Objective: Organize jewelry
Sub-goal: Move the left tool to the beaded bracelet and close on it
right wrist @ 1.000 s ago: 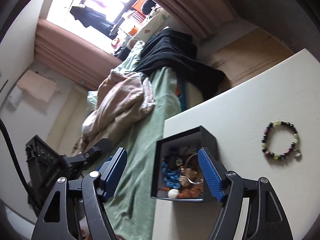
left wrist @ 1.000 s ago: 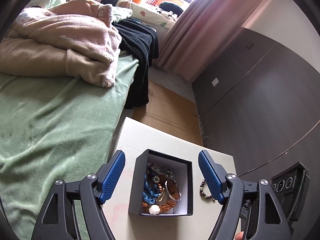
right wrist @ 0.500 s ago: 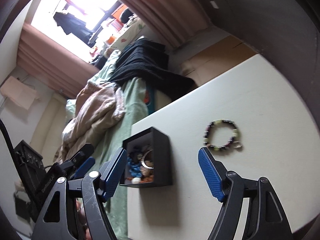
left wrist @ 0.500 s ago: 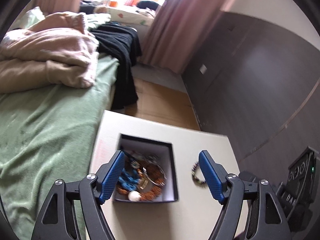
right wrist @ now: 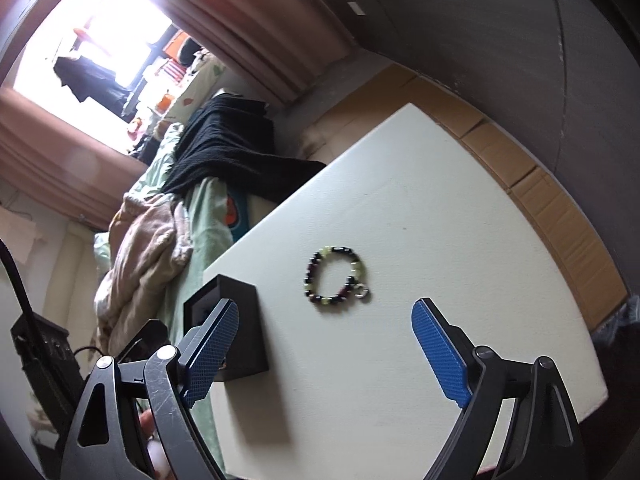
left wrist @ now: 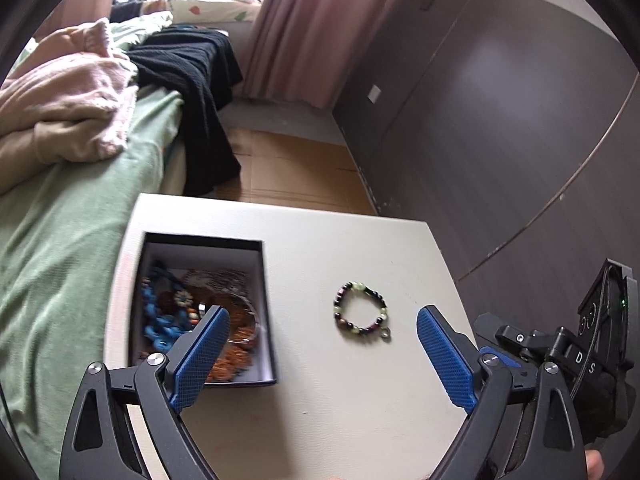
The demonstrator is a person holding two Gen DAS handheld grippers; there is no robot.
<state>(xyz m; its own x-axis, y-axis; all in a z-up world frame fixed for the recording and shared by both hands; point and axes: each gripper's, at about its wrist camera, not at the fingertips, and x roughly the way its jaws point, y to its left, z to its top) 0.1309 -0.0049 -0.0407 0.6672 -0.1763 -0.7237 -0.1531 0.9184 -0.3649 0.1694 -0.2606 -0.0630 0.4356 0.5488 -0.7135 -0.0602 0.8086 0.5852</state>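
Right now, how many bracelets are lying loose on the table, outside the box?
1. The beaded bracelet lies flat on the white table, apart from the black box to its left. More jewelry is piled inside the box; pieces underneath may be hidden.

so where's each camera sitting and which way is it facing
Left wrist: on the left gripper, angled down over the table at the bracelet and black box; its opening jaws show, empty, with the right gripper at the right edge.
Right wrist: on the right gripper, rolled, facing down at the same table; empty jaws opening.
Shared: bracelet, box, bed.
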